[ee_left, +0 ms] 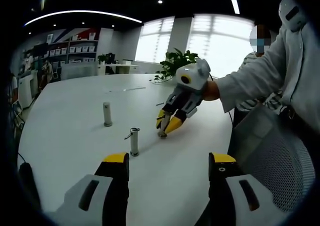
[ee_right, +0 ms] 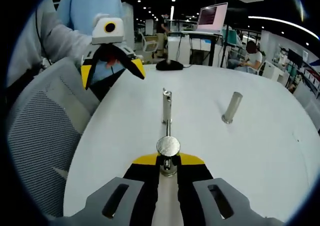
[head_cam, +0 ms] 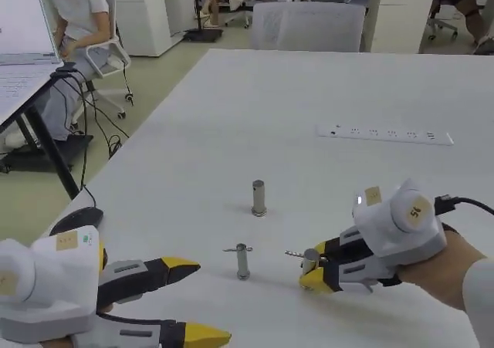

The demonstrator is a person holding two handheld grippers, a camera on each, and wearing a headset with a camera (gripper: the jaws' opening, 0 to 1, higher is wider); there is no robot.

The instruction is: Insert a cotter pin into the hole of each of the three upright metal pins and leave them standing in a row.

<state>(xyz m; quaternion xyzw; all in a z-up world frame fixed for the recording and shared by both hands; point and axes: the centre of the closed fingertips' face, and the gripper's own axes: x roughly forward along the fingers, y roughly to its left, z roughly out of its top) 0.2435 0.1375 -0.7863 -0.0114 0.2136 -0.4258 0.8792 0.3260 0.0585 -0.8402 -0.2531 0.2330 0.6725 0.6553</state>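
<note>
the right gripper [head_cam: 312, 275] is clenched on the held pin [head_cam: 311, 257], its yellow-tipped jaws pinching the shaft low down while it stands upright on the white table [head_cam: 309, 101]. a cotter pin [head_cam: 295, 253] juts sideways from near the top of it, pointing toward the middle pin [head_cam: 242, 265]. in the right gripper view the jaws sit tight together around the held pin [ee_right: 168, 147].

the middle pin stands just beside it, free of both tools, with a second cotter pin [head_cam: 236, 248] crossing its top. the far pin [head_cam: 258, 197] stands alone farther up the table, bare at the top. the three form a loose line in the left gripper view.

the left gripper [head_cam: 197, 302] hovers low at the near edge, released, jaws spread wide and grasping nothing, well apart from the pins. a power strip [head_cam: 386, 134] lies farther back.
</note>
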